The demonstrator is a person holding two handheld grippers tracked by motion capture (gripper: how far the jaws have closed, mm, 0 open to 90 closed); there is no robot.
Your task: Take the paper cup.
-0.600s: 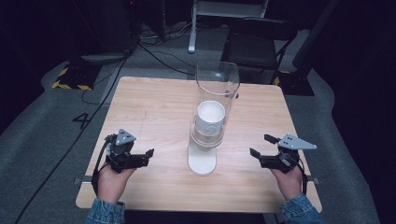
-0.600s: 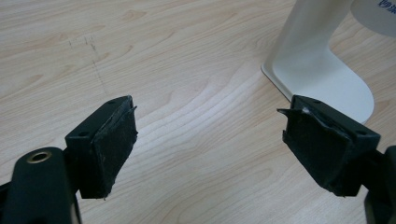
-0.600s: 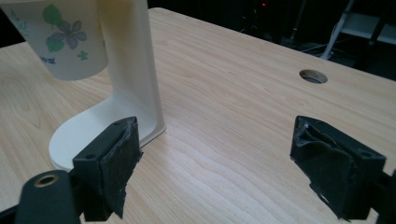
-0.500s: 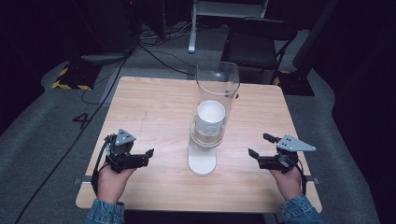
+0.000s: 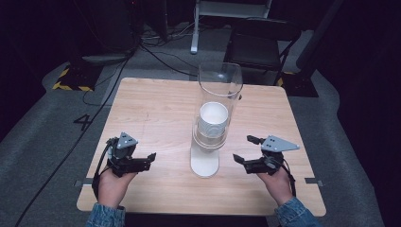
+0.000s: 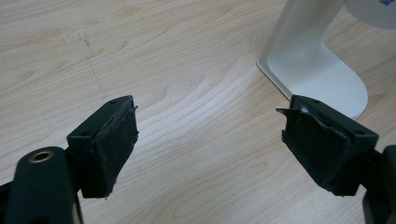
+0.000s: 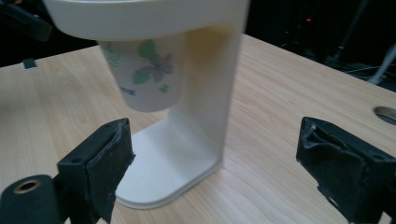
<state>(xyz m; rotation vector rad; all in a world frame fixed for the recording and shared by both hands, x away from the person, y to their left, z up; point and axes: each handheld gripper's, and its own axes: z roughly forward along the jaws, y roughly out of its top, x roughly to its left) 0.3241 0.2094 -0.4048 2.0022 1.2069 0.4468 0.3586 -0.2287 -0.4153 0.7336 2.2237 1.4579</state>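
A white cup dispenser stand (image 5: pixel 204 163) carries a clear tube (image 5: pixel 220 87) at the table's middle. A stack of white paper cups (image 5: pixel 213 118) sits in the tube. The bottom cup (image 7: pixel 147 77), printed with green flowers, hangs below the stand's ring over the base (image 7: pixel 161 175). My left gripper (image 5: pixel 149 158) rests open on the table left of the stand, whose base (image 6: pixel 317 77) shows past its right jaw. My right gripper (image 5: pixel 243 149) is open to the right of the stand and points at it. Both hold nothing.
The wooden table (image 5: pixel 156 109) has a small round hole (image 7: pixel 386 113) near its right side. A dark chair (image 5: pixel 260 40) and cables (image 5: pixel 161 52) lie on the floor beyond the far edge.
The right gripper has edged slightly left toward the stand. The left gripper has stayed put.
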